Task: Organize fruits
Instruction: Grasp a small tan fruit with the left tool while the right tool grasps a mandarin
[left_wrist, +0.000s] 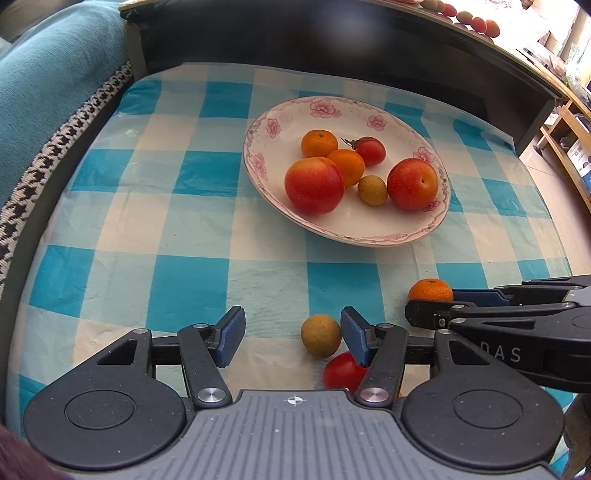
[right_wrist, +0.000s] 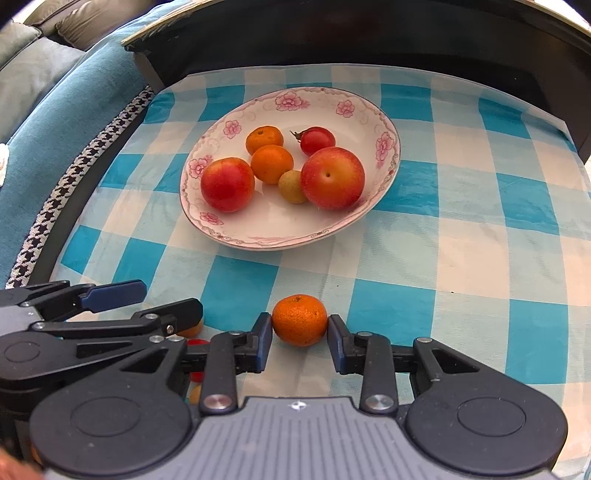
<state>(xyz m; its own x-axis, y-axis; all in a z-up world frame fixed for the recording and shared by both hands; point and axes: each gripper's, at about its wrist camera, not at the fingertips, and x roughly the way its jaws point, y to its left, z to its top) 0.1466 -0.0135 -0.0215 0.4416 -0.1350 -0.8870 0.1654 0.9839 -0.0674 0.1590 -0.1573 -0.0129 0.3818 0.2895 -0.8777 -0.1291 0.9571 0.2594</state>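
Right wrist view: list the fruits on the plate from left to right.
Left peach → rear tangerine → front tangerine → yellow-green fruit → cherry tomato → right peach, all on the plate.

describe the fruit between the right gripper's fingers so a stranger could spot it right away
On the blue-and-cream checked tablecloth, look nearer than the white floral-rimmed plate, between the right gripper's blue pads. There sits a small round orange mandarin with pebbly skin, the only orange fruit lying outside the plate.
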